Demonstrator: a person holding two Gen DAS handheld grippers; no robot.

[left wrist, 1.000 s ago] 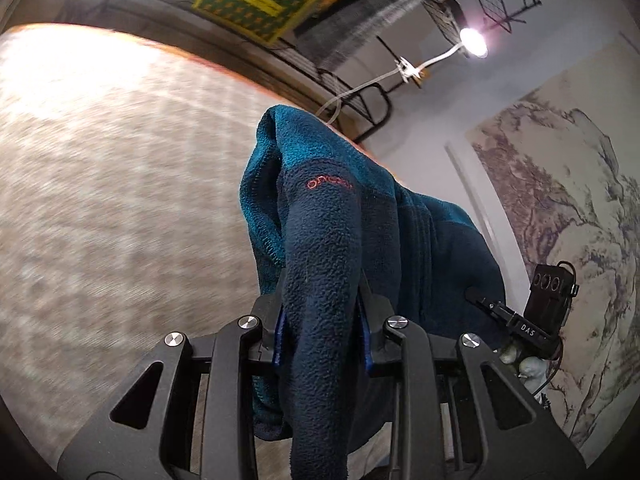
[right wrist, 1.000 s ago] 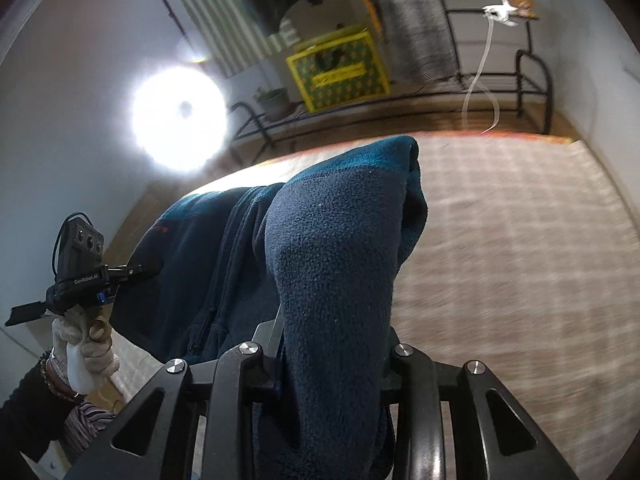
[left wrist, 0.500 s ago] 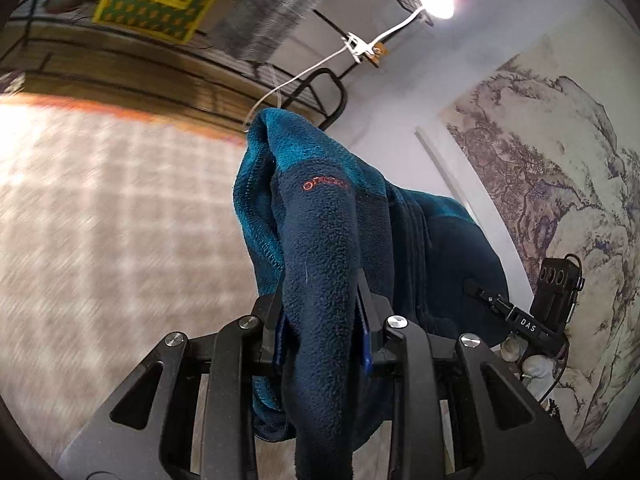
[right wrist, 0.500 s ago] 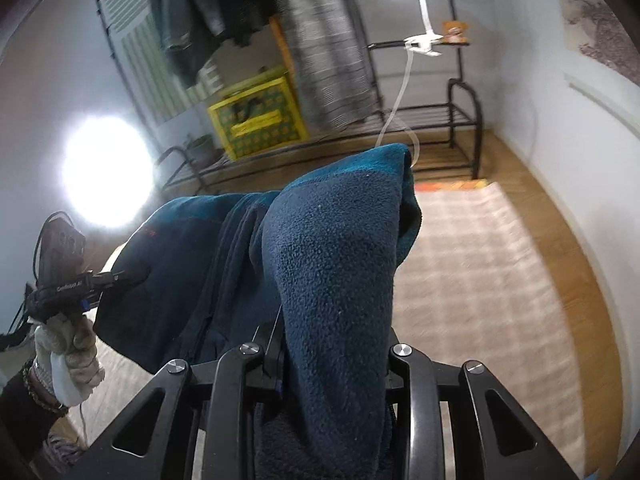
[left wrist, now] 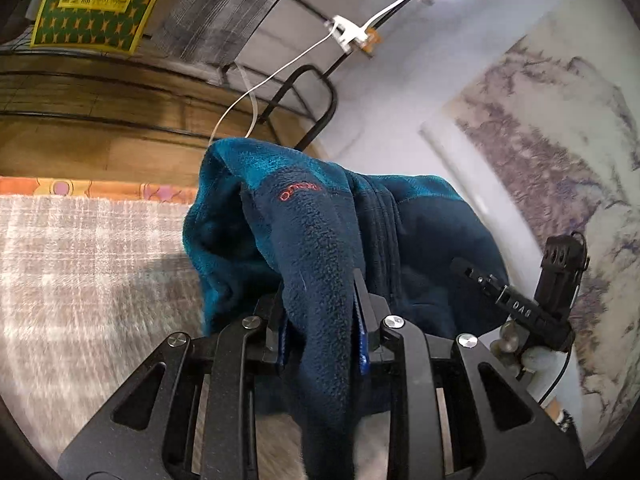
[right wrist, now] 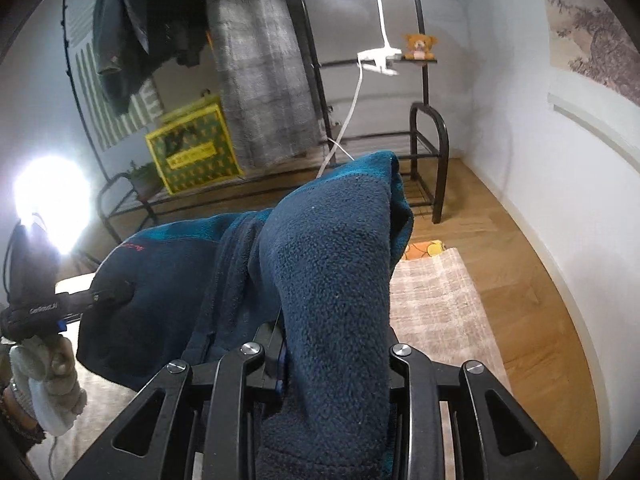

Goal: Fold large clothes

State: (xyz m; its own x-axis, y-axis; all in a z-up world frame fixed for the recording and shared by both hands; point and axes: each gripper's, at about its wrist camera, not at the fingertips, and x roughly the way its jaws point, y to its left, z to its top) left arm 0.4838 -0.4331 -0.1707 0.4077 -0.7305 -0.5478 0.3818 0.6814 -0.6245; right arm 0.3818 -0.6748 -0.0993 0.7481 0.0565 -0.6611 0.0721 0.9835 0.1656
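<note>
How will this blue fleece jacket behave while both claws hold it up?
Probably floppy: the fleece jacket droops over the left claw and sags toward the right claw. Its thick, fuzzy pile likely resists slipping. It looks bulky, so loose parts may swing.

Room backdrop: rug, rack and wall pieces

A pale checked woven rug (right wrist: 436,304) lies on the wooden plank floor (right wrist: 532,320), with an orange patterned mat (left wrist: 100,190) at its far edge. A black metal clothes rack (right wrist: 430,132) holds a hanging grey plaid blanket (right wrist: 264,80) and a small brown teddy bear (right wrist: 419,46); a yellow-and-green printed box (right wrist: 196,150) stands beneath. An ink landscape painting (left wrist: 560,152) hangs on the white wall.
</note>
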